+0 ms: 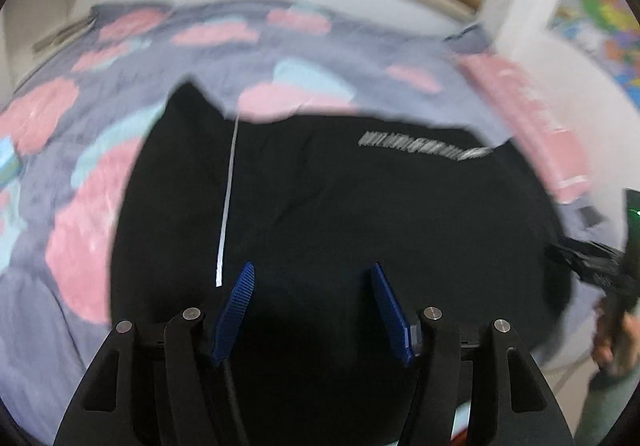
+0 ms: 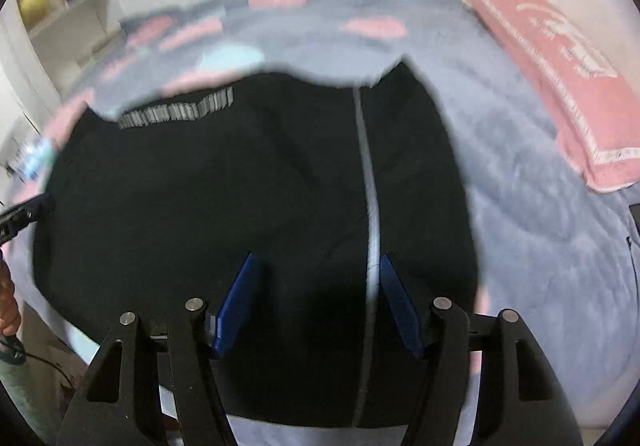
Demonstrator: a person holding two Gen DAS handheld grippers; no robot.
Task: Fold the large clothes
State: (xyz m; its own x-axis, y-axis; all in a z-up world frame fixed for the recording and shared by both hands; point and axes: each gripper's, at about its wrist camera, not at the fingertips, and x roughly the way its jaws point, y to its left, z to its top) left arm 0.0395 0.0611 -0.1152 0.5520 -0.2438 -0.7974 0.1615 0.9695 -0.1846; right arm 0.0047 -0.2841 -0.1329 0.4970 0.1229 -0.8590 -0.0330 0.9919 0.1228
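Observation:
A black garment (image 1: 340,206) lies spread flat on the bed, with a white stripe (image 1: 227,198) down one side and a grey lettered print (image 1: 424,146) near its far edge. My left gripper (image 1: 312,276) hovers over its near left part, blue pads apart, nothing between them. The right wrist view shows the same garment (image 2: 240,198), its stripe (image 2: 370,174) and print (image 2: 176,110). My right gripper (image 2: 316,266) is open above the near right part, with the stripe just inside its right pad (image 2: 400,306). Both views are blurred.
The bed cover (image 2: 520,206) is grey-blue with pink and light blue patches. A pink pillow (image 2: 560,86) lies at the right edge of the bed. White shelves (image 2: 68,14) stand at the far left, a coloured map (image 1: 604,26) hangs on the right wall.

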